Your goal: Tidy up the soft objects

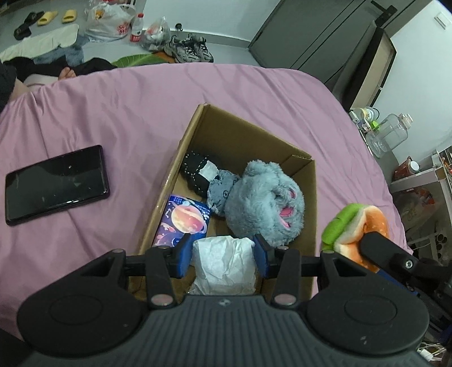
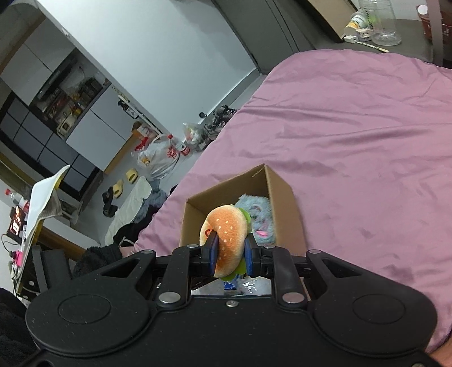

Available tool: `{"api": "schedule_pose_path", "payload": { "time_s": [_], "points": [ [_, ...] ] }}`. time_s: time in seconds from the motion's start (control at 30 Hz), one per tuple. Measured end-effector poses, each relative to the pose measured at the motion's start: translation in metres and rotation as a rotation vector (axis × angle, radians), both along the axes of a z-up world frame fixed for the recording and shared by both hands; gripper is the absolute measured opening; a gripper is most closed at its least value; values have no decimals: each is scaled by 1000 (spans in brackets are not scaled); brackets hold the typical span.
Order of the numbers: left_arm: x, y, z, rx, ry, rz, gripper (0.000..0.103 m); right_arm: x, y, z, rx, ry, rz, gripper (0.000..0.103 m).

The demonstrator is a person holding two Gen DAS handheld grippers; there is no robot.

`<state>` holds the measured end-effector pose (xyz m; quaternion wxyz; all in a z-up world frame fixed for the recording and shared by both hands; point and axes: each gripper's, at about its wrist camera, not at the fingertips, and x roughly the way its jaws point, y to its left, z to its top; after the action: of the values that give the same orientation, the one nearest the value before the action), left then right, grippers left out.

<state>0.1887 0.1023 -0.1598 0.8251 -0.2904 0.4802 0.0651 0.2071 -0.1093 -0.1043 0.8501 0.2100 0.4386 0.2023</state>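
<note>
An open cardboard box (image 1: 303,197) sits on the pink bedsheet (image 1: 127,107). Inside lie a fluffy grey-blue plush (image 1: 262,200), a small grey plush (image 1: 220,189), a black soft item (image 1: 195,172) and a planet-print packet (image 1: 183,220). My left gripper (image 1: 222,255) is shut on a white crinkled soft pack (image 1: 223,265), low over the box's near end. My right gripper (image 2: 230,254) is shut on a burger plush (image 2: 226,231), held just above the box (image 2: 285,197). In the left wrist view the burger plush (image 1: 358,225) hangs beside the box's right wall.
A black phone (image 1: 56,183) lies on the sheet left of the box. Jars and cups crowd a bedside surface (image 1: 389,135) to the right. Beyond the bed's far edge are shoes (image 1: 189,48), bags (image 1: 110,22), slippers and a person's foot (image 1: 66,74).
</note>
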Motion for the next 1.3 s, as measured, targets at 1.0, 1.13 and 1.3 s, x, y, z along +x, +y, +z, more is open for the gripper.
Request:
{"api": "schedule_pose_path", "payload": {
  "time_s": [1.0,1.13,1.3],
  "points": [
    [-26,25,51,38,-66,-4,67,-17,-1,18,50,2,-64,54],
    [-36,14,65,70,-95,-25,78,-30,-19,21,40,-6,-95,65],
    [-49,0,81,95,-117,-51,85,-49,-38,26,44,-16,-112,79]
  ]
}}
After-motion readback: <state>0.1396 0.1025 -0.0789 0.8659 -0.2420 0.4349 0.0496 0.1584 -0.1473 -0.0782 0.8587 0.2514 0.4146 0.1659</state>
